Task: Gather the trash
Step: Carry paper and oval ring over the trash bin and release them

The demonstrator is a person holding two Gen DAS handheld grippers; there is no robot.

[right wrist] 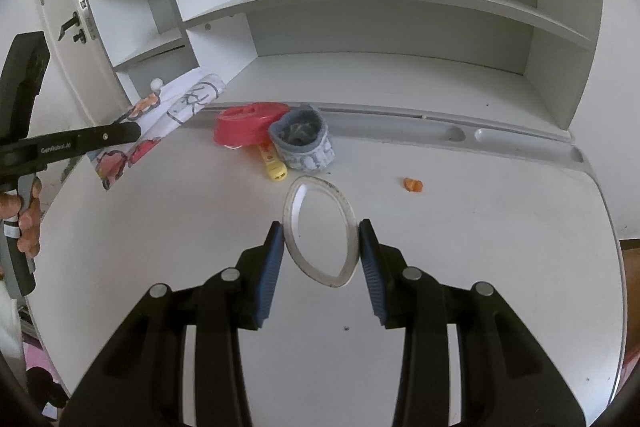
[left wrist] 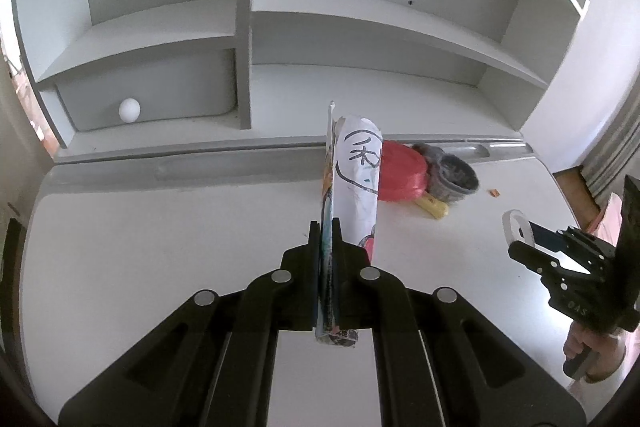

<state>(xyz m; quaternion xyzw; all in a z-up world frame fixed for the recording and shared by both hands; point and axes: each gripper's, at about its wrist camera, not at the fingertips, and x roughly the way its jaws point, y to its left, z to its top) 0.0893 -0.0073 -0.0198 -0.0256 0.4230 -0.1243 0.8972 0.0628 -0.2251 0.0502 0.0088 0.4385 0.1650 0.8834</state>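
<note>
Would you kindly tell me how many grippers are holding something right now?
2. The left gripper is clamped on the printed wrapper above the desk; the right gripper squeezes the white ring.

The printed wrapper (left wrist: 354, 187) held upright in the left wrist view hides the left part of the red plastic bag (left wrist: 400, 173) behind it, and its lower end disappears between the black fingers (left wrist: 316, 267). Beside that bag, the yellow tube (left wrist: 434, 206) shows only its near end, its label too small to read. The small orange scrap (right wrist: 413, 184) right of the bag is too small to identify. The contents of the grey-blue pot (right wrist: 304, 143) are blurred and dark.
</note>
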